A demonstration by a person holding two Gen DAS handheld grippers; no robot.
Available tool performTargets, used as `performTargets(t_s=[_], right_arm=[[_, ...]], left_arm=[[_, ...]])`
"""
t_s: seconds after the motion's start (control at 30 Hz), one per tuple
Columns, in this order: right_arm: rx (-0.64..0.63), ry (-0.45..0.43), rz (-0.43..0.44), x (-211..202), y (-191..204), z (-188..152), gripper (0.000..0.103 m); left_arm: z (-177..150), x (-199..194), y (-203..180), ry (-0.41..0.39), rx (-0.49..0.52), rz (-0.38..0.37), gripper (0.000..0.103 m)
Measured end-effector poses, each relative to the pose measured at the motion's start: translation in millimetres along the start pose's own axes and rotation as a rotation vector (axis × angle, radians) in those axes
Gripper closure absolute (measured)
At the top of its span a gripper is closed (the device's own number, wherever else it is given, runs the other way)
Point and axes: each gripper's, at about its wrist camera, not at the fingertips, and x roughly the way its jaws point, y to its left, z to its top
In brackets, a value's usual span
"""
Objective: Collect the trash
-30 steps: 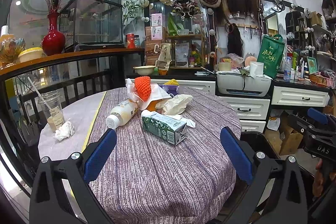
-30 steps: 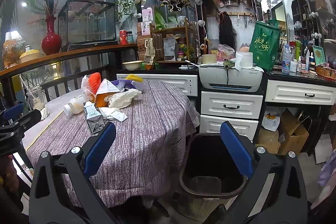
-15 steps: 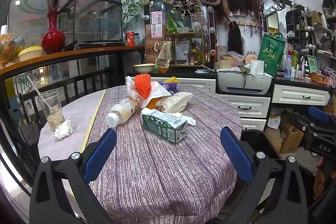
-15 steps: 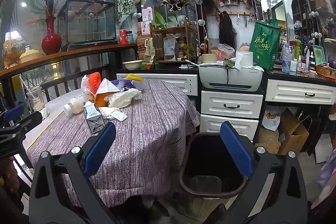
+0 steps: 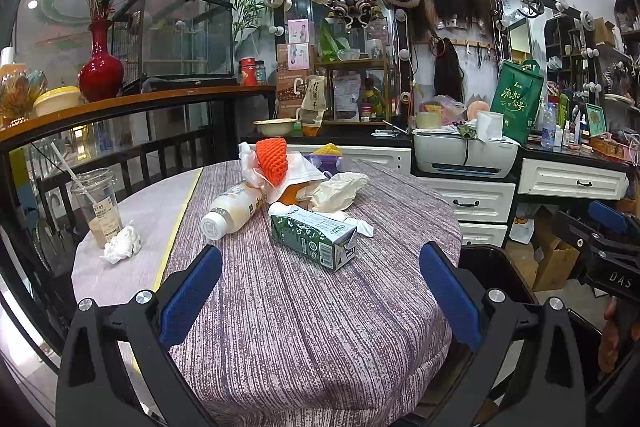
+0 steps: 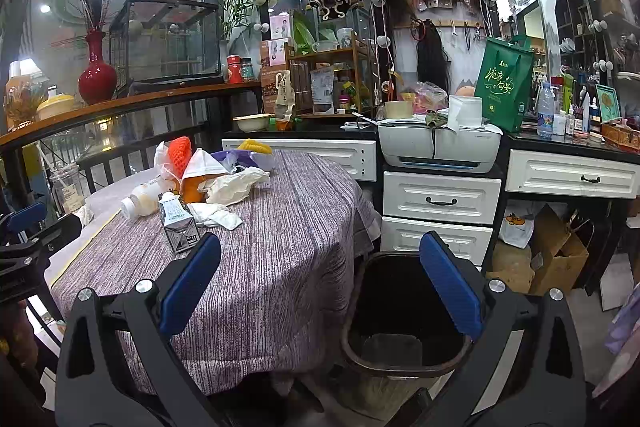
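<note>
Right wrist alone shows the bin's [image 6: 404, 343] interior (dark, beside table [image 6: 280, 227]).

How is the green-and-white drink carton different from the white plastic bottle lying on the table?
The green-and-white drink carton is box-shaped with flat printed sides; the white plastic bottle is round, pale and mostly plain. The carton's torn-open end faces the camera; the bottle shows a closed white cap. The carton lies nearer the left gripper. Both lie on their sides on the striped purple tablecloth.

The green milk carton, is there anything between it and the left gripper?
No. In the left wrist view, only bare striped purple tablecloth lies between the open left gripper and the green milk carton lying on its side.
</note>
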Motion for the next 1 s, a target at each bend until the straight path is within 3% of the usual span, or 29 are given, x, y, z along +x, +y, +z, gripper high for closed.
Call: performTargets(t_s=[1.0], right_arm=[[0.001,0.006,0.000,2,0,-1,0.005]], left_arm=[[-8,5,-2,0.046,0.003,0.000,0.005]])
